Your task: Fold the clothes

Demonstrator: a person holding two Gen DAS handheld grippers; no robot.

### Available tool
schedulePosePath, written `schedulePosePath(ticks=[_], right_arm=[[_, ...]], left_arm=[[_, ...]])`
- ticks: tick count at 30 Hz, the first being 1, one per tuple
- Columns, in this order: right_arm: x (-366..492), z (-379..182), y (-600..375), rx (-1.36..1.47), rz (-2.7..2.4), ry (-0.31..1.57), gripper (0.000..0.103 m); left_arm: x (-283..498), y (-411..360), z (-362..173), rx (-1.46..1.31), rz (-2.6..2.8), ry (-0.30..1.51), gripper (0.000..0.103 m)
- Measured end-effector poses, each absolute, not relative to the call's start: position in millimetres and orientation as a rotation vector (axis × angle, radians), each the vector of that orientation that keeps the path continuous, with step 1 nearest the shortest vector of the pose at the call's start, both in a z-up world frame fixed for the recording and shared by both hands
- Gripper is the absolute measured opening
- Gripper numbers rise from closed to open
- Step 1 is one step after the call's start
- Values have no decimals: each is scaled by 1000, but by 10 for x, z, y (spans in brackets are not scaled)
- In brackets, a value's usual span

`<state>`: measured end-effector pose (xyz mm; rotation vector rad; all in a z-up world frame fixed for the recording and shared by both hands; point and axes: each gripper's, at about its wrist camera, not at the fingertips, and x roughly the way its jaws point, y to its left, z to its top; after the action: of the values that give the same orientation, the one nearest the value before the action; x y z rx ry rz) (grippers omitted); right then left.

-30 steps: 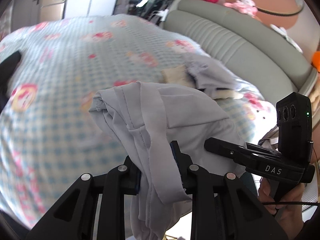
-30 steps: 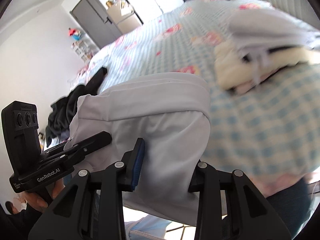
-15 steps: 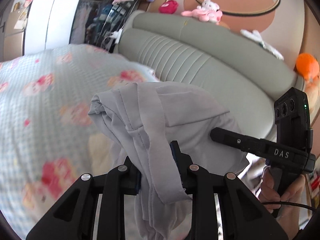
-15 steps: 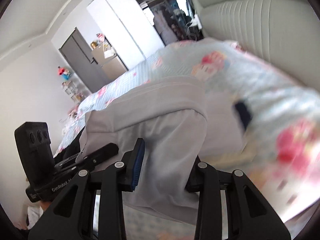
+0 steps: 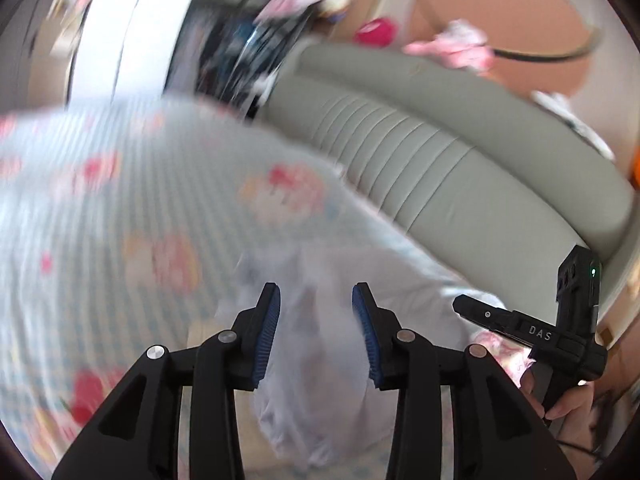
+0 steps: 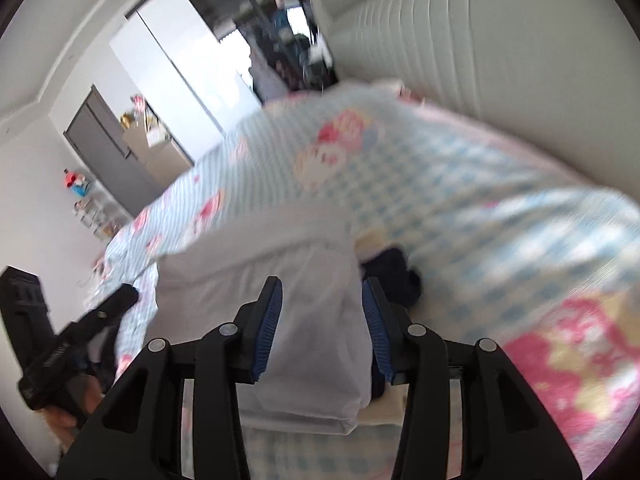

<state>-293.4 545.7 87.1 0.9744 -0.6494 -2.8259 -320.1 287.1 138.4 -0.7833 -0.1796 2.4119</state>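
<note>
A folded pale grey garment (image 5: pixel 320 344) lies on the bed, on top of a small stack of folded clothes; it also shows in the right wrist view (image 6: pixel 280 300). My left gripper (image 5: pixel 316 336) is open, its blue pads apart over the garment. My right gripper (image 6: pixel 322 336) is open too, just above the garment, and it also shows in the left wrist view (image 5: pixel 520 328). A dark folded item (image 6: pixel 394 276) and a cream one (image 6: pixel 376 238) stick out from under the garment at its right.
The bed has a blue checked sheet (image 5: pixel 120 220) with pink cartoon prints. A grey padded headboard (image 5: pixel 460 152) curves along the right. Wardrobes (image 6: pixel 192 76) and a clothes rack stand beyond the bed. Both views are motion-blurred.
Both grippers carried the grey garment toward the headboard, lowered it onto the stack and opened. The garment now rests on the pile, free of both.
</note>
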Motion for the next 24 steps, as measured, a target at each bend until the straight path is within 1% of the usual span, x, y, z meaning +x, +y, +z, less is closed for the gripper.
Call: schedulePosePath(ticks=[2, 4, 7, 8, 10, 12, 13, 16, 18, 20, 22, 23, 24], right_arm=[[-2974, 1008, 5402, 933, -2850, -575, 44], [-3037, 982, 5324, 995, -2819, -510, 43], [-3155, 728, 5233, 1171, -2752, -483, 43], [-3163, 622, 5219, 1193, -2743, -481, 43], [-3138, 460, 5266, 1199, -2722, -539, 44], [-3094, 345, 5333, 1189, -2708, -603, 48], [-3084, 340, 5332, 1188, -2712, -602, 50], [-3052, 381, 5320, 1185, -2729, -602, 50], [-3027, 473, 5304, 1183, -2748, -603, 50], [-2950, 616, 5257, 1164, -2782, -585, 51], [-2845, 787, 5162, 1143, -2811, -538, 58], [-2819, 872, 5105, 1134, -2816, -523, 62], [-2794, 954, 5051, 1126, -2821, -508, 64]], left_arm=[[-3196, 3116, 1398, -809, 2396, -41, 41], [-3258, 3293, 1269, -900, 2354, 20, 42], [-3376, 3390, 938, -1023, 2328, 22, 42], [-3388, 3388, 851, -1034, 2334, 26, 42], [-3392, 3377, 725, -1047, 2334, 15, 43], [-3390, 3346, 693, -1053, 2330, -1, 43], [-3384, 3356, 681, -1059, 2328, 7, 43], [-3371, 3376, 689, -1069, 2326, 27, 43], [-3346, 3327, 774, -1037, 2328, -7, 44], [-3258, 3206, 906, -963, 2340, -36, 55], [-3193, 3097, 1040, -914, 2383, -21, 59], [-3173, 3028, 1110, -900, 2406, -8, 61], [-3156, 2956, 1179, -887, 2427, 4, 63]])
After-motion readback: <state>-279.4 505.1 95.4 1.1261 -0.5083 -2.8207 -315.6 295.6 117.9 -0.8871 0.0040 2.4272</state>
